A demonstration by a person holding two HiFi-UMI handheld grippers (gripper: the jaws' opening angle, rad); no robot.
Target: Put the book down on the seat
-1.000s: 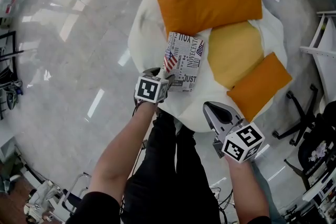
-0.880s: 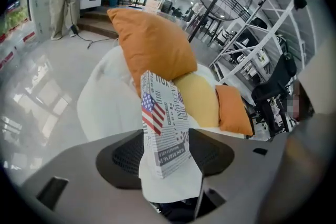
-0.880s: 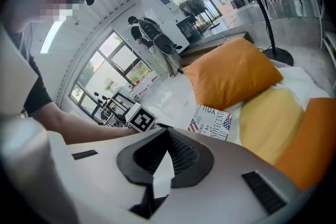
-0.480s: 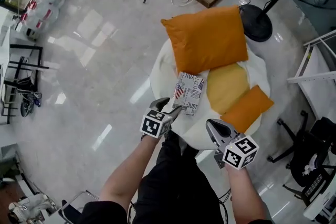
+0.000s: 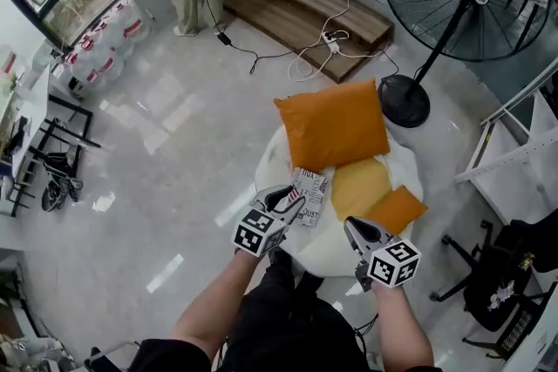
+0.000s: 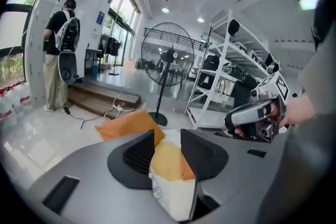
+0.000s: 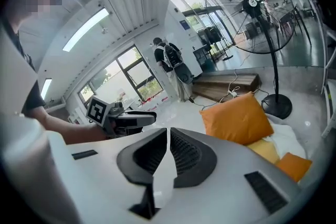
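White seat (image 5: 324,253) is shown with the book (image 5: 310,195) laid flat on it beside an orange cushion (image 5: 333,125). The left gripper (image 5: 294,202), its jaws just closing, is held part-spread and empty; the right gripper (image 5: 352,228) is pressed together. The book is judged light and stiff, best gripped by an edge.

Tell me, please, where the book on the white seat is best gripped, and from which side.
Probably the free left long edge, approached from the seat's left rim. The book lies flat; the large orange cushion sits at its far end and the yellow cushion along its right, so those sides look blocked.
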